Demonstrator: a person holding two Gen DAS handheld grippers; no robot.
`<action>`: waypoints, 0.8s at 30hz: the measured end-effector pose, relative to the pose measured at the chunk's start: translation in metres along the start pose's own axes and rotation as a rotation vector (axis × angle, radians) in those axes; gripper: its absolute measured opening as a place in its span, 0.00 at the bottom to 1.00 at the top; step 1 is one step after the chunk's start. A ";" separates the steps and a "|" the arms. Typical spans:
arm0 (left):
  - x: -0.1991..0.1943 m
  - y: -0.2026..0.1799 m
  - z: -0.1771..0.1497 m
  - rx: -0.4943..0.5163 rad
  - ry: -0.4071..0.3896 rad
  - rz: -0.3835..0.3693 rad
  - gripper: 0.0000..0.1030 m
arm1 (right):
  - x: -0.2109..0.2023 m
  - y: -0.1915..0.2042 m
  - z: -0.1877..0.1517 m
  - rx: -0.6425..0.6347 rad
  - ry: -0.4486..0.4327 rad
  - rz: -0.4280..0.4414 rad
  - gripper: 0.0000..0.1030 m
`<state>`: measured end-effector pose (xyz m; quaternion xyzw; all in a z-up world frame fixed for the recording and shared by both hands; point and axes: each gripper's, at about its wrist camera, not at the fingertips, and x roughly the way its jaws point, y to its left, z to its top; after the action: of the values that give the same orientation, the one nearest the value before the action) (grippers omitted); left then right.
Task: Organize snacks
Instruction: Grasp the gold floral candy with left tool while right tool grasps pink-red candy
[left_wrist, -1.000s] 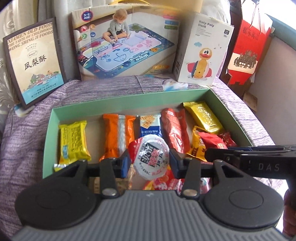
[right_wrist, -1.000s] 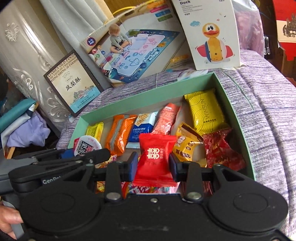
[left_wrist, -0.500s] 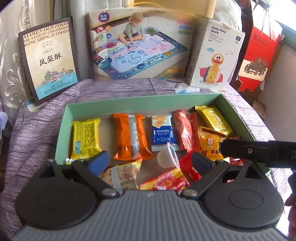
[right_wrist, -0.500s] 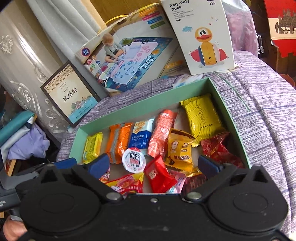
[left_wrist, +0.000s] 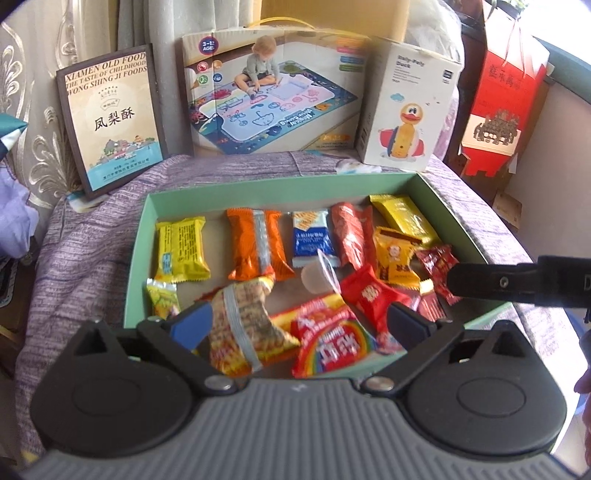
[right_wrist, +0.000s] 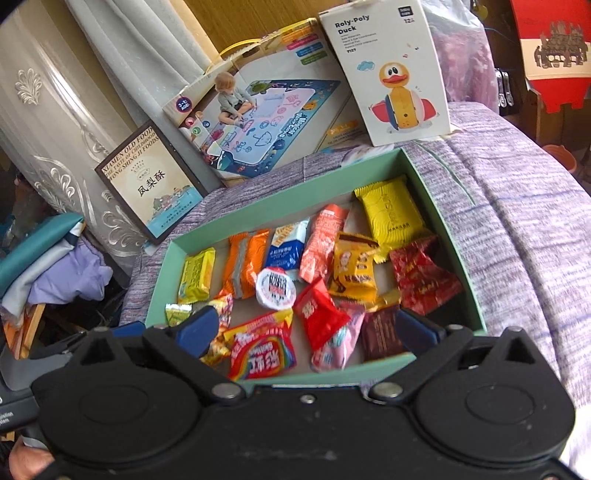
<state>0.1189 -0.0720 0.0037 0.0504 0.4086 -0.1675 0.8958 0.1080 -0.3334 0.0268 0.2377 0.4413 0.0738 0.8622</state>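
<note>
A shallow green box (left_wrist: 258, 182) (right_wrist: 295, 188) on purple cloth holds several wrapped snacks. My left gripper (left_wrist: 298, 323) hovers over the box's near edge, its jaws opening wide with nothing pressed between the pads. A small jelly cup (left_wrist: 319, 275) (right_wrist: 275, 288) lies on its side in the box's middle. Beside it rests a red packet (left_wrist: 369, 299) (right_wrist: 319, 314). My right gripper (right_wrist: 306, 328) stands open above the near edge, holding nothing. A rainbow packet (left_wrist: 332, 343) (right_wrist: 262, 350) lies at the front. In the left wrist view the right gripper's arm shows as a black bar (left_wrist: 517, 284).
Behind the box stand a framed pastry box (left_wrist: 110, 118), a drawing-mat toy box (left_wrist: 273, 99) and a Roly-Poly Duck box (left_wrist: 406, 114). A red gift bag (left_wrist: 506, 107) stands at the far right. Folded clothes (right_wrist: 55, 269) lie off the left side.
Both grippers went from shut to wide open. The left let go of the jelly cup and the right of the red packet; both now lie in the box. Both grippers drew back.
</note>
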 end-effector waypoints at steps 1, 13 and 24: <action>-0.004 -0.002 -0.004 0.003 -0.001 -0.002 1.00 | -0.004 -0.002 -0.003 0.005 0.001 0.001 1.00; -0.024 -0.030 -0.081 0.075 0.113 -0.067 1.00 | -0.031 -0.029 -0.053 0.038 0.057 0.013 1.00; -0.020 -0.076 -0.139 0.307 0.241 -0.174 1.00 | -0.042 -0.068 -0.100 0.099 0.135 0.016 0.92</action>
<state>-0.0185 -0.1066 -0.0701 0.1703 0.4851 -0.2974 0.8045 -0.0024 -0.3724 -0.0247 0.2779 0.4997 0.0746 0.8170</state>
